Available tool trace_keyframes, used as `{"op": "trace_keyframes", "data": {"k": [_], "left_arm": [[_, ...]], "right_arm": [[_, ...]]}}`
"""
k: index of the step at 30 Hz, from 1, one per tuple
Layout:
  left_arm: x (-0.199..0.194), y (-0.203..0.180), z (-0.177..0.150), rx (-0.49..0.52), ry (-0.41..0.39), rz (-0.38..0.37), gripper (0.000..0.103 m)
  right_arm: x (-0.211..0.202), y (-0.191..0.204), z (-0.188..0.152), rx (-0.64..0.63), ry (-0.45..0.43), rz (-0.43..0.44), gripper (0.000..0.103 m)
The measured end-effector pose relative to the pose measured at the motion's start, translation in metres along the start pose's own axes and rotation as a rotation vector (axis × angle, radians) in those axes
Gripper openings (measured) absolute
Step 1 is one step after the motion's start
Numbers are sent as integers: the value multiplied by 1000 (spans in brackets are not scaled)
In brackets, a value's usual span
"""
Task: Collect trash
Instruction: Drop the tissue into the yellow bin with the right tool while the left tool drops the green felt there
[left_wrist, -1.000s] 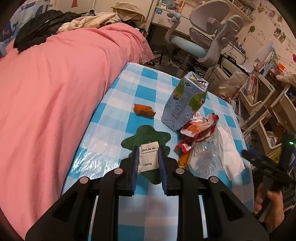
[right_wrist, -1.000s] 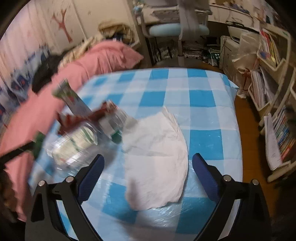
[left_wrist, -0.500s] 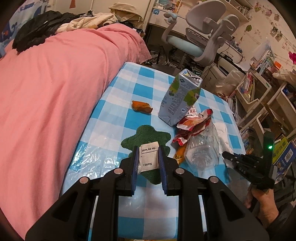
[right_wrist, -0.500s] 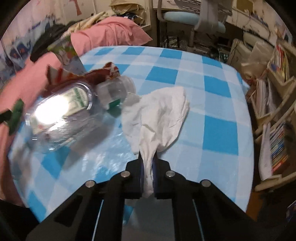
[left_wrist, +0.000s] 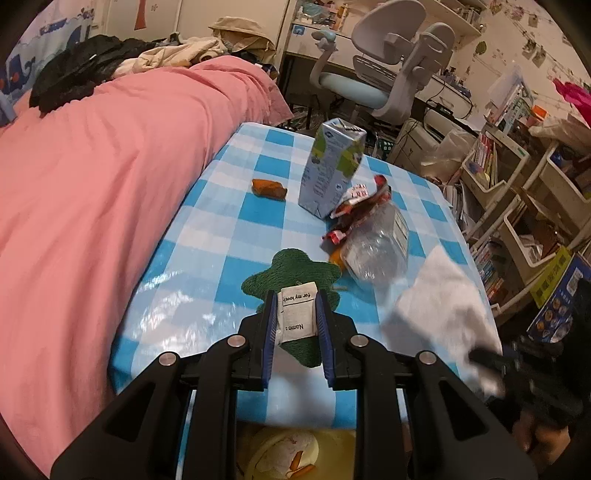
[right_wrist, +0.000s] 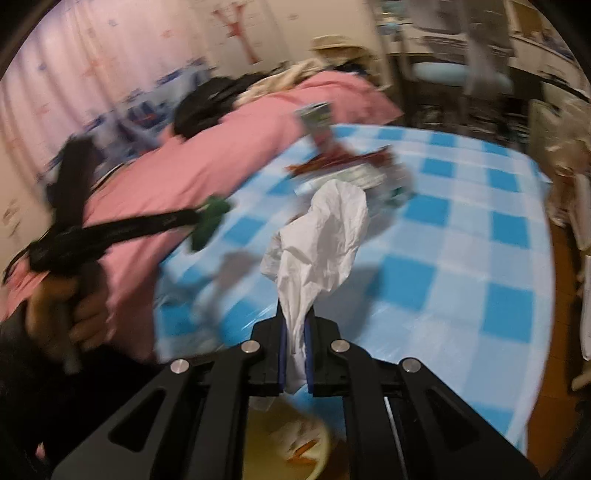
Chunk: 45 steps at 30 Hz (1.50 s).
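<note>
My left gripper (left_wrist: 296, 314) is shut on a green felt piece (left_wrist: 291, 269) with a white paper tag (left_wrist: 298, 314), held over the near edge of the blue checked table (left_wrist: 229, 229). My right gripper (right_wrist: 295, 343) is shut on a white tissue (right_wrist: 325, 240), lifted off the table; the tissue also shows in the left wrist view (left_wrist: 439, 306). On the table are a milk carton (left_wrist: 332, 170), a red snack wrapper (left_wrist: 360, 206), a crushed clear bottle (left_wrist: 376, 247) and an orange scrap (left_wrist: 269, 188).
A yellow bin (left_wrist: 284, 454) with trash in it sits below the table's near edge; it also shows in the right wrist view (right_wrist: 291, 443). A pink bed (left_wrist: 92, 184) runs along the left. An office chair (left_wrist: 388, 74) and shelves (left_wrist: 517, 184) stand behind and right.
My right gripper closed on the tissue, lifted it and swung back toward the near edge over the bin. My left gripper kept its grip and pulled back slightly.
</note>
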<state>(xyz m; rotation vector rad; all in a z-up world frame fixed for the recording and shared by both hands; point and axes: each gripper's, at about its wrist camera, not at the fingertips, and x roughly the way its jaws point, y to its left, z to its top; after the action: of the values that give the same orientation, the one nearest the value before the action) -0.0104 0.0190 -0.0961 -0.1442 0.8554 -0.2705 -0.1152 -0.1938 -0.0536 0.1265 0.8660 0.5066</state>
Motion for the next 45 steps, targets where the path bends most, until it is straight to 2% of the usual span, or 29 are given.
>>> {"op": "trace_keyframes", "data": {"k": [3,8,14,16,18,19,20,21,27,31,32,35,38,45], "left_arm": [[-9,-4,-12,17,-7,10,20],[-18,-7,-25,25,-6,16,20],[-26,-7,-38,22,-5,12,20],[-28,-8,-43,24,-1,12,20],[-30,-8,-48,26,4,12,20],[-31,-9,-50,27,5,12,20],[-32,-9,-52,27,6,12,20],[-32,-9,-53,27,7,12,20],[-36,-11,-62,29,16,10,20],[-37,-14,-70,35,33,4,20],[-37,-16,-72,38,38,2,20],[-36,-23,-87,55,73,-9,20],[-35,-29,-103,64,116,-18,20],[-34,-46,-146,79,226,-41,20]], "right_arm": [[2,21,-20,-48,75,76,9],[22,60,-56,-168,249,144,9],[52,86,-82,-248,407,176,10],[59,89,-86,-262,432,165,10],[66,90,-88,-260,464,161,16],[68,90,-88,-256,468,155,35],[68,88,-90,-253,463,151,61],[66,89,-90,-250,444,147,68],[50,78,-83,-191,371,151,69],[36,65,-68,-135,263,97,69],[32,62,-65,-118,233,77,73],[16,46,-54,-60,123,-8,79],[1,26,-46,26,38,-60,79],[-12,-5,-43,184,-26,-92,83]]}}
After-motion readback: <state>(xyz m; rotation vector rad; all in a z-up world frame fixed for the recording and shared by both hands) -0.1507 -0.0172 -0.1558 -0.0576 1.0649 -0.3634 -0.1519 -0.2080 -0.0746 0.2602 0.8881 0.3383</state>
